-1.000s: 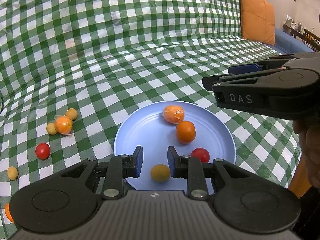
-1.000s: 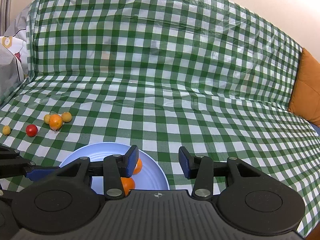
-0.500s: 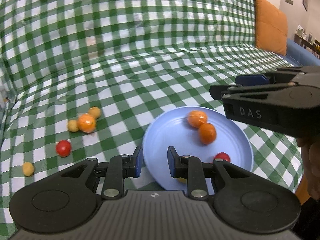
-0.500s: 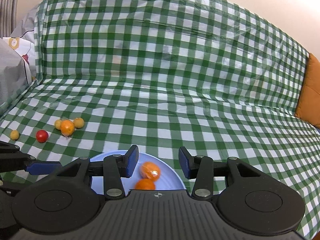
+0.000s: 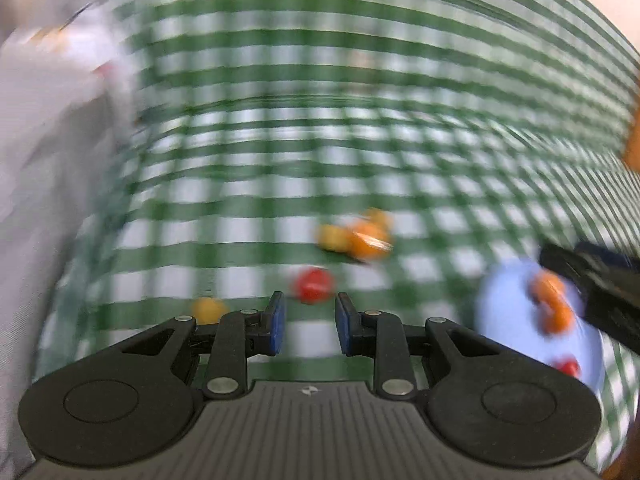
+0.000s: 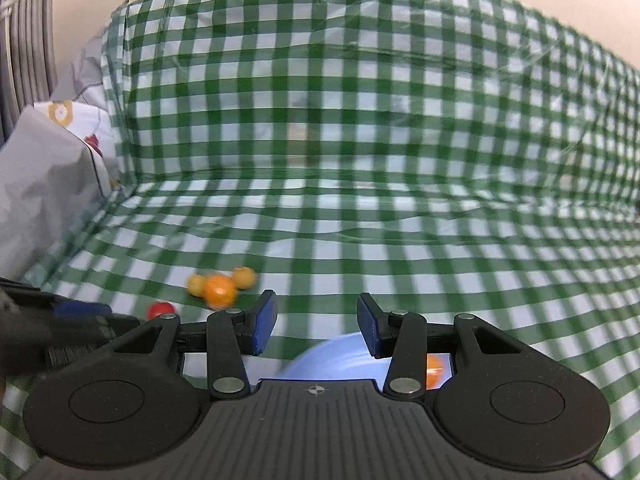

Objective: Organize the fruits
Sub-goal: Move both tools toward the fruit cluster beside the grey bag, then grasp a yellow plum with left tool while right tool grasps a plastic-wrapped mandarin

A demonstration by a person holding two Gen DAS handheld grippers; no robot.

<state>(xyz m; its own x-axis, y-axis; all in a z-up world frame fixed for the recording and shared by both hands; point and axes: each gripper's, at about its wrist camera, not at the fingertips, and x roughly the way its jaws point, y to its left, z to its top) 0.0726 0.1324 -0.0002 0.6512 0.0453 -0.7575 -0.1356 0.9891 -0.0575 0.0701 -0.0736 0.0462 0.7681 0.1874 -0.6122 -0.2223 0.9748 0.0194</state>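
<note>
The red fruit lies loose on the checked cloth, just ahead of the left tool and in line with the gap between its blue pads; that tool is open to a middling width and empty, which suits, I judge, a pick of that fruit next. Beyond it sits a tight cluster: a wrapped orange touching two small yellow fruits, and one more yellow fruit lies apart toward the left edge of the cloth. The blue plate is off to the right, already carrying orange fruits and a red one, so the sorting looks partly done with the loose pieces left to gather.

The right tool hangs over the plate's far rim, jaws wide and empty, probably waiting out of the way above the drop spot. Its view is the sharper one: it shows the cluster clearly as three separate pieces, and a grey printed cushion at the cloth's left edge. It hides most of the plate behind its own body. The left view is badly smeared by motion, yet only it shows the plate's contents, the lone yellow fruit, and the red fruit's line-up with the pads
</note>
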